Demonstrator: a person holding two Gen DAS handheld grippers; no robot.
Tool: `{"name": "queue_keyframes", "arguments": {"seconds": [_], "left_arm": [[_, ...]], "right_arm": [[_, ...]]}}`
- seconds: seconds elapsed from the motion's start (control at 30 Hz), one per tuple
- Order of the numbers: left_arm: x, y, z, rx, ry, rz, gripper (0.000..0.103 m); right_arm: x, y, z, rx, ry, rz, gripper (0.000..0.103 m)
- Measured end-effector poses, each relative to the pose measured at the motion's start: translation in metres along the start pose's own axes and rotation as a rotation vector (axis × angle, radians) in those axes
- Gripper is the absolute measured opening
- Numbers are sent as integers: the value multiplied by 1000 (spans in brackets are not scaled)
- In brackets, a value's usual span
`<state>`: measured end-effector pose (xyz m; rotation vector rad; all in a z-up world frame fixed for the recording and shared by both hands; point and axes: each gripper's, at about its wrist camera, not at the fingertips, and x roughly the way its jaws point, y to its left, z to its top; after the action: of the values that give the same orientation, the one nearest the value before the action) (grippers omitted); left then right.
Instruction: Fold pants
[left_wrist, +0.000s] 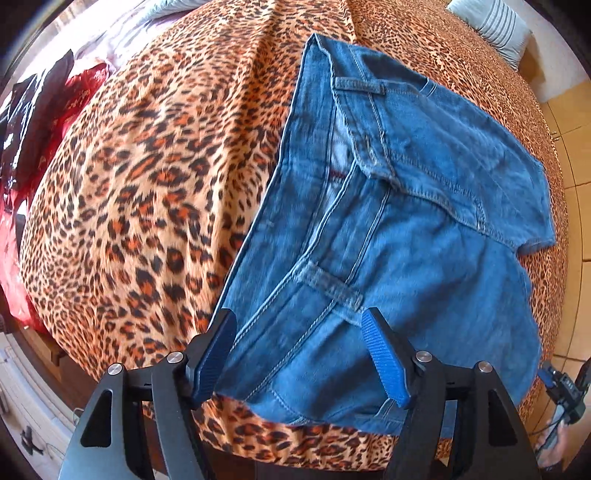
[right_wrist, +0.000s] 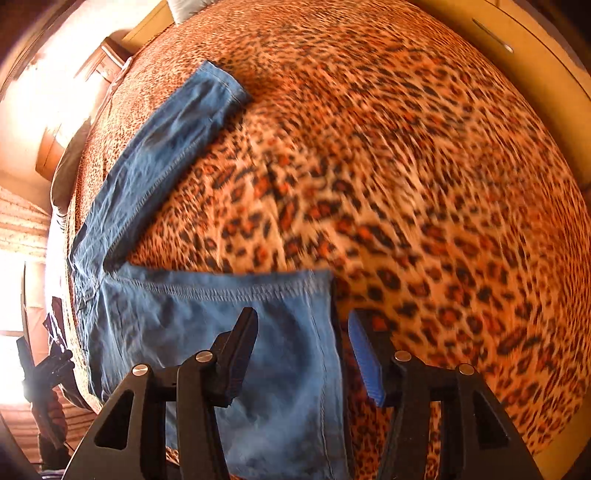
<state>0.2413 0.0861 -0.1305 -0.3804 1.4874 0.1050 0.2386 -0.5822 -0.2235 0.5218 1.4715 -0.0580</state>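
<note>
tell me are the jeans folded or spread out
Partly folded: the jeans are doubled at the waist, but the legs still splay apart on the bedspread.

Blue denim pants (left_wrist: 424, 206); leopard-print orange/black bedspread (left_wrist: 147, 192); grey-striped pillow (left_wrist: 495, 22); red cloth (left_wrist: 74, 96).

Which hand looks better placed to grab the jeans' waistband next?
The left. Its fingers stand open right over the jeans' waistband, near a belt loop. The right hand's fingers hover over a leg hem, far from the waist.

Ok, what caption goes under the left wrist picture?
Open left claw hovering above blue jeans spread on a leopard-print bedspread.
</note>
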Motion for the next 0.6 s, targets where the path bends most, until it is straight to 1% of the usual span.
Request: {"name": "queue_keyframes", "arguments": {"seconds": [0.07, 0.1, 0.17, 0.2, 0.23, 0.27, 0.3, 0.33, 0.37, 0.4, 0.43, 0.47, 0.5, 0.57, 0.6], "left_arm": [[7, 9, -7, -25, 39, -10, 70], [11, 11, -12, -41, 59, -31, 70], [22, 14, -15, -60, 98, -56, 70], [26, 13, -16, -65, 107, -50, 70], [29, 13, -18, -64, 109, -30, 67], [32, 11, -19, -54, 111, 8, 65], [43, 11, -15, -35, 109, 40, 58], [45, 8, -16, -11, 105, 84, 53], [47, 3, -18, 22, 101, 126, 51], [48, -3, -21, 51, 90, 147, 50], [49, -6, -23, 70, 82, 165, 51], [49, -9, -25, 84, 76, 177, 51], [51, -15, -27, 95, 71, 180, 50], [46, -18, -33, 115, 73, 157, 50], [38, -16, -35, 124, 68, 132, 50]], "right_arm": [[7, -18, -31, 62, 28, 12, 54], [10, -24, -42, 88, 28, 11, 54], [19, -31, -53, 137, 23, 28, 54], [22, -32, -58, 157, 22, 51, 53], [24, -30, -62, 156, 20, 69, 48], [26, -26, -68, 128, 15, 62, 23], [26, -20, -70, 82, 21, 29, 14], [22, -17, -72, 48, 5, 3, 14], [19, -18, -74, 34, -18, -28, 15], [20, -24, -76, 49, -20, -60, 15], [24, -36, -77, 91, -10, -60, 15], [22, -45, -78, 138, -13, -19, 15], [19, -47, -78, 164, -17, -5, 23], [10, -42, -76, 163, -17, 3, 28], [2, -39, -74, 154, -31, 11, 28]]}}
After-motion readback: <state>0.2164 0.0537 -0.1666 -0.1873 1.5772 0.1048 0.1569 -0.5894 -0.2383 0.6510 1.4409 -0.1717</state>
